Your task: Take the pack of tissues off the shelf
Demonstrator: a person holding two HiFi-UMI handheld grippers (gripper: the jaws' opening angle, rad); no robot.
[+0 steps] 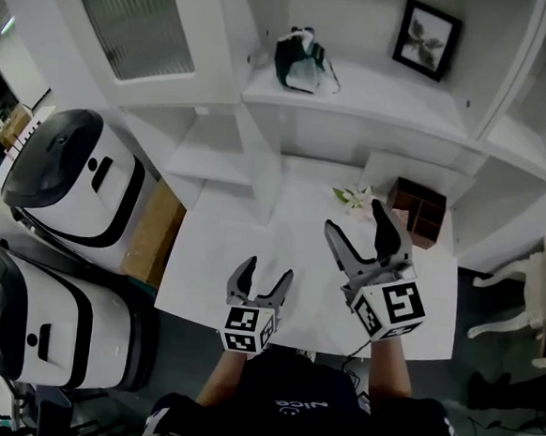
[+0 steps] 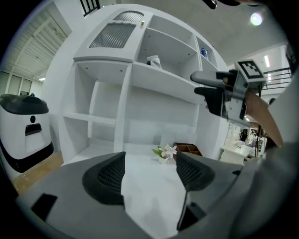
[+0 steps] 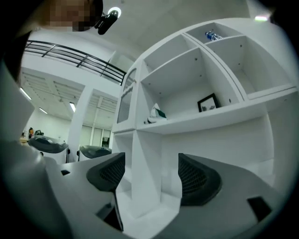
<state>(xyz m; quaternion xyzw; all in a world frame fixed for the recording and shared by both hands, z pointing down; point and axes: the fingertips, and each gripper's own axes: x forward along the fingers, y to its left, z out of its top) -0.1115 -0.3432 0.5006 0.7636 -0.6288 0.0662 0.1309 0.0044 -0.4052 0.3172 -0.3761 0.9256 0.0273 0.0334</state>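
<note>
A dark green and white pack of tissues (image 1: 301,60) lies on the upper shelf (image 1: 376,98) of the white unit, left of a framed picture (image 1: 426,38). The same pack (image 3: 155,114) shows small in the right gripper view, and its top (image 2: 153,60) peeks over the shelf in the left gripper view. My left gripper (image 1: 260,282) hovers open and empty over the near edge of the white table (image 1: 223,255). Raised higher and further forward, my right gripper (image 1: 359,230) is open with nothing between its jaws, still well below the pack.
On the table's far side stand a small pot of white flowers (image 1: 353,199) and a brown wooden organiser (image 1: 418,211). Two large white and black machines (image 1: 64,177) stand at the left beside a cardboard box (image 1: 152,233). A white chair (image 1: 530,298) is at the right.
</note>
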